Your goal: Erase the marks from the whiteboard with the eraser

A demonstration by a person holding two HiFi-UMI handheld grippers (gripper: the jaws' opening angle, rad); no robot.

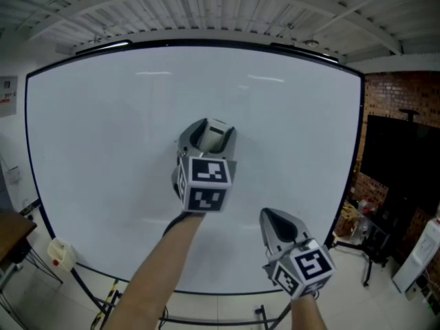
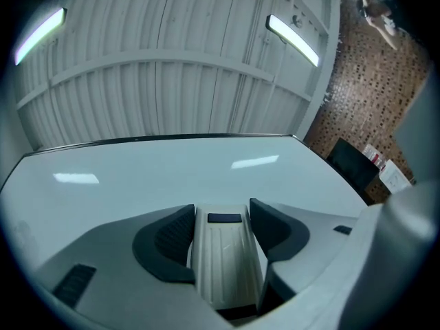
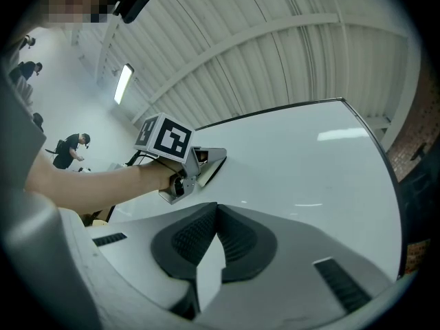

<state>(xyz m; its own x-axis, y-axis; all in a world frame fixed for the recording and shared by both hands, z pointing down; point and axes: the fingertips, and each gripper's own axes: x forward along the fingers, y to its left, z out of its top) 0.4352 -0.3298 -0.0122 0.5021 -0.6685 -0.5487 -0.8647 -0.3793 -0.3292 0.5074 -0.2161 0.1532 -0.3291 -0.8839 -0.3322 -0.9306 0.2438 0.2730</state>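
Note:
The whiteboard (image 1: 103, 150) fills the head view, and I see no marks on its white face. My left gripper (image 1: 208, 133) is raised at the board's middle, shut on a cream eraser (image 1: 214, 137). In the left gripper view the eraser (image 2: 227, 253) sits gripped between the two dark pads, its end against or just off the board (image 2: 172, 177); I cannot tell which. My right gripper (image 1: 271, 218) hangs lower right, shut with nothing in it. In the right gripper view its pads (image 3: 237, 243) meet, and the left gripper (image 3: 206, 163) shows beyond on the board (image 3: 309, 170).
A black screen (image 1: 402, 157) stands against a brick wall at the right, with a stand (image 1: 364, 246) and clutter below. A pale object (image 1: 60, 253) rests at the board's lower left corner beside a wooden table (image 1: 14, 229). A person (image 3: 69, 150) stands far off.

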